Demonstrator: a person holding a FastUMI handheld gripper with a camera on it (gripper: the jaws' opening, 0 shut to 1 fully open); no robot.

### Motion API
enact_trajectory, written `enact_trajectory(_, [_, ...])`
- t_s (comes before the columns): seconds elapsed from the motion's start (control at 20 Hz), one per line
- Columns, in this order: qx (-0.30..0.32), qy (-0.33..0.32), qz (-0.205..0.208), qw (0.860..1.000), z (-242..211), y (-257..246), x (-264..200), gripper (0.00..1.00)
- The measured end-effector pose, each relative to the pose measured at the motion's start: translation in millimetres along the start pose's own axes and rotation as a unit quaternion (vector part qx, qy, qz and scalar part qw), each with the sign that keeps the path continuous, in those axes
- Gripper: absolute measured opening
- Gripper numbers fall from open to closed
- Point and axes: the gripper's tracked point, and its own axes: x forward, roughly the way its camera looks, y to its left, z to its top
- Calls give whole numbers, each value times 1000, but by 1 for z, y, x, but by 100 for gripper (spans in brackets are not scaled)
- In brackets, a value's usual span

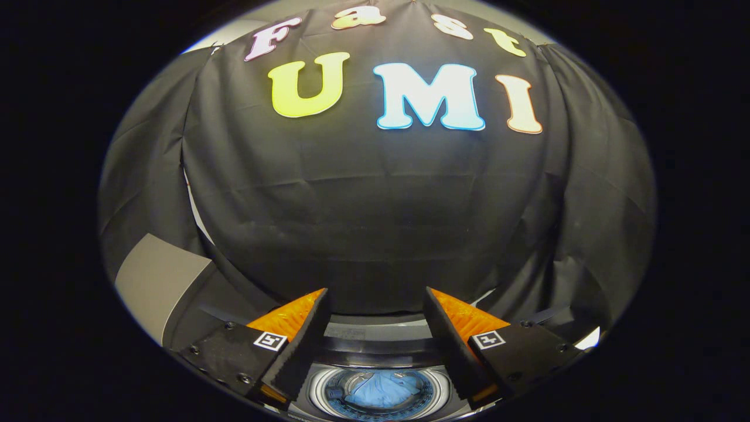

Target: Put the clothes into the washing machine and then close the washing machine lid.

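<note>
Gripper view. Gripper (375, 305): fingers spread wide apart, holding nothing, raised above the washing machine (375, 346). Blue clothes (381, 390): bundled inside the machine's round drum (319, 387), below and between the fingers. Grey lid (158, 281): left of the drum, standing open.

- My claw (375, 313) is spread wide with nothing between its fingers.
- Below, the round steel washer drum mouth (379, 388) gapes open, with crumpled blue cloth (381, 390) lying inside.
- The grey lid (158, 281) stands raised beside it.

Clothes (381, 390) lie in the washing machine (375, 346) drum (below the spread-fingered tool (375, 305)).
</note>
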Motion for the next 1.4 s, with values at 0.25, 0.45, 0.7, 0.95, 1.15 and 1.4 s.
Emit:
enact_trajectory(0.25, [-2,-17,0,1000,-12,0,-6,99])
enact_trajectory(0.45, [-3,-30,0,1000,-17,2,-9,99])
enact_trajectory(0.7, [-6,-58,2,998,-22,3,-19,99])
enact_trajectory(0.95, [-5,-77,2,997,-32,4,-27,98])
enact_trajectory(1.15, [-6,-85,3,996,-41,6,-34,98])
enact_trajectory(1.4, [-5,-85,3,996,-65,7,-55,98])
